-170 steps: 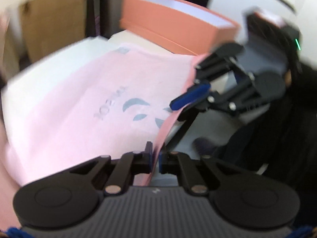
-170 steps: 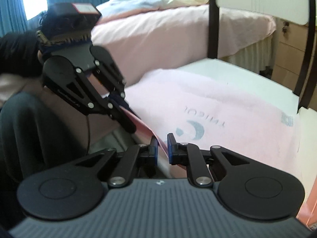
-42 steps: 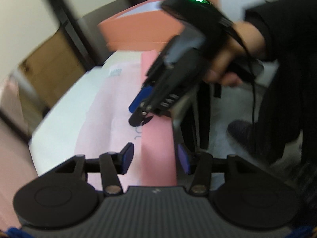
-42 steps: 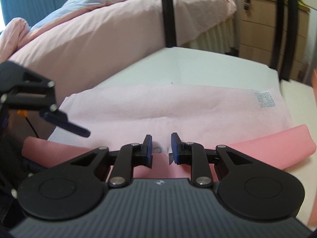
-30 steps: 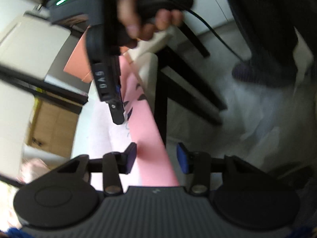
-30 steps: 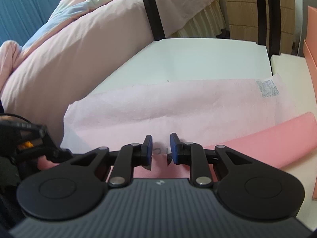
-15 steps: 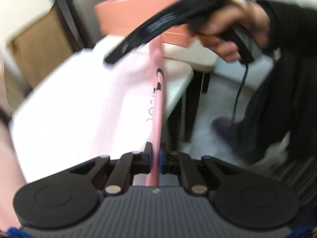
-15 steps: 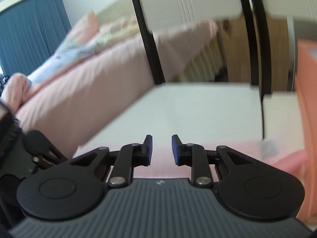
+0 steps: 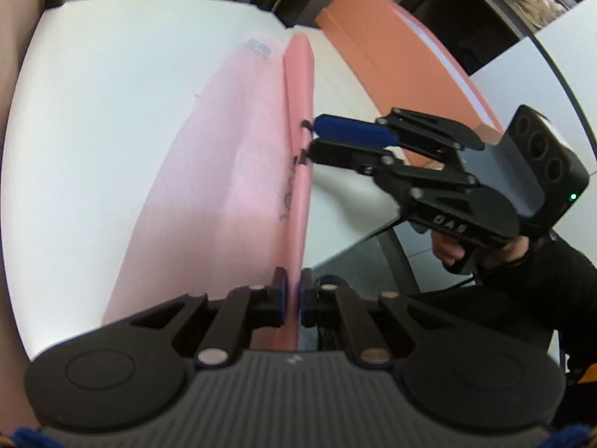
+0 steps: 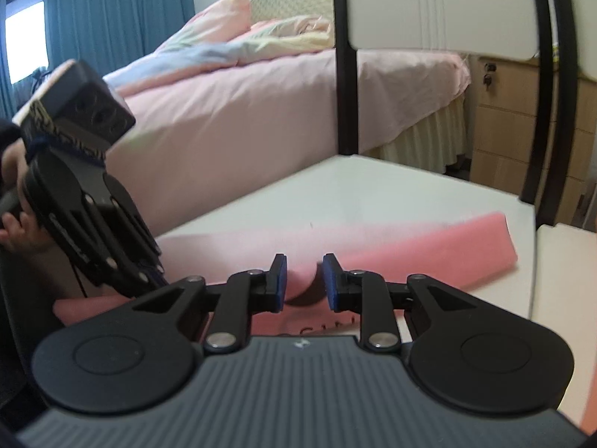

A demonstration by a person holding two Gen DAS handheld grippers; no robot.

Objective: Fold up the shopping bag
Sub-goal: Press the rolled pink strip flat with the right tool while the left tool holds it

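Note:
The pink shopping bag (image 9: 224,171) lies on the white table (image 9: 93,112), its near edge lifted into a raised fold (image 9: 300,142). My left gripper (image 9: 293,296) is shut on that folded edge at the table's near corner. My right gripper (image 9: 311,138) comes in from the right, open, with its tips at the fold partway along. In the right wrist view the right gripper (image 10: 301,282) is open with the pink fold (image 10: 410,250) between the fingers. The left gripper (image 10: 149,272) shows at left, holding the bag's end.
An orange box (image 9: 395,56) stands at the back right of the table. Black chair posts (image 10: 345,74) rise behind the table. A pink bed (image 10: 242,112) and a wooden drawer unit (image 10: 522,130) lie beyond. The table edge drops off at right (image 9: 354,239).
My left gripper closed on the bag's folded edge and holds it up. My right gripper let go, lifted away, then came back open around the fold.

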